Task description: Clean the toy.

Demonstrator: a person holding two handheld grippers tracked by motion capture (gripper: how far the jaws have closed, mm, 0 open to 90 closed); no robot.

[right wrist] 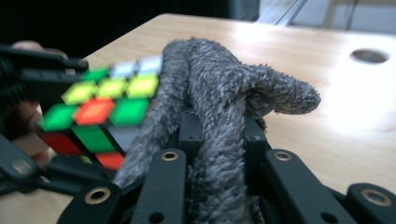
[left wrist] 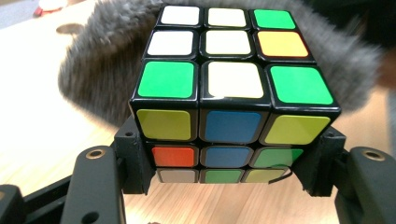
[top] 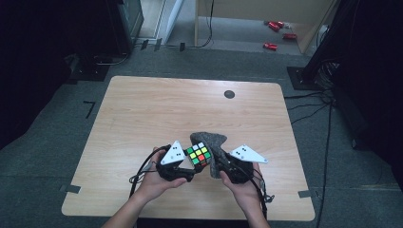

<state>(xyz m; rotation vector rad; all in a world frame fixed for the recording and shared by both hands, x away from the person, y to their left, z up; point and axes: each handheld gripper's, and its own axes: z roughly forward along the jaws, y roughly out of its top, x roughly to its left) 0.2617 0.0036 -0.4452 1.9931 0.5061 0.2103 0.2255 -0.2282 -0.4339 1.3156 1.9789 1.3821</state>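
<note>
This looks like a recording lab or studio set-up rather than a home. Beyond the jaws stands a bare light-wood table with a round cable grommet near its far edge, on grey carpet tiles. Strips of tape mark the floor by the table's near corners, to either side of the jaws. Black cables trail over the carpet far to the right of the jaws, towards dark equipment stands. Further off, past the table, red cans lie under a wooden bench, and black curtains screen both sides.
</note>
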